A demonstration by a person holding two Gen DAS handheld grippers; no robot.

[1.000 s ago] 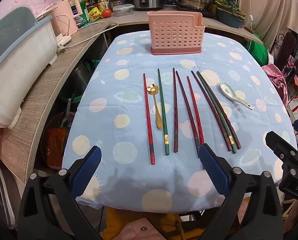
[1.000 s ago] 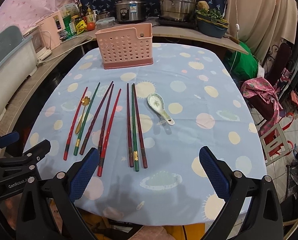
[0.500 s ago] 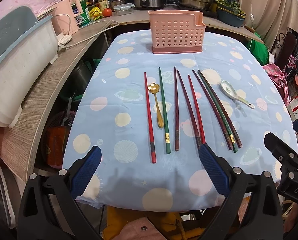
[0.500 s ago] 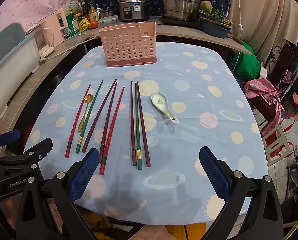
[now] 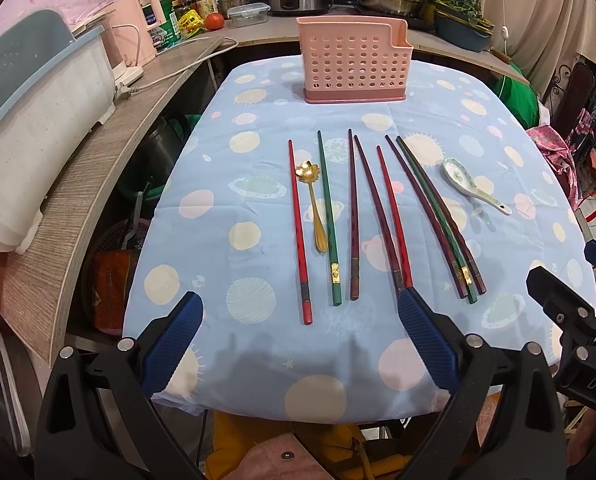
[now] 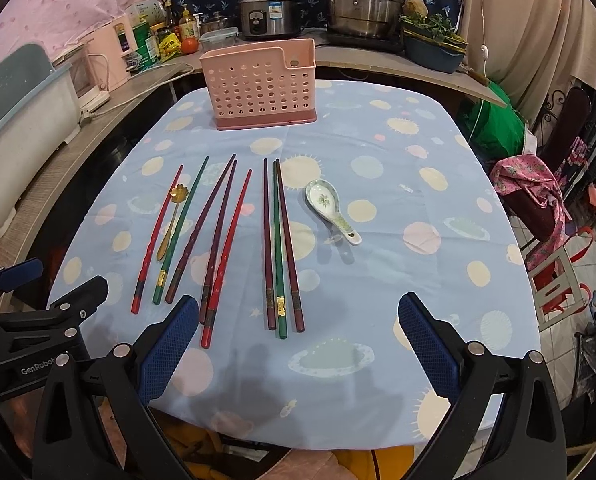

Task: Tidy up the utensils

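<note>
Both grippers creeping slightly forward over near edge of surface [image 5: 201,240] compared with a second ago; utensils unmoved, so task not yet begun. Left gripper [image 5: 300,346] and right gripper [image 6: 298,346] both wide open, holding nothing. Chopsticks [image 5: 353,216] lying just ahead of grippers, long axes running away, tips pointing toward pink holder [image 5: 354,66] far ahead. Gold spoon [image 5: 315,204] and ceramic spoon [image 6: 330,208] lying among them.
</note>
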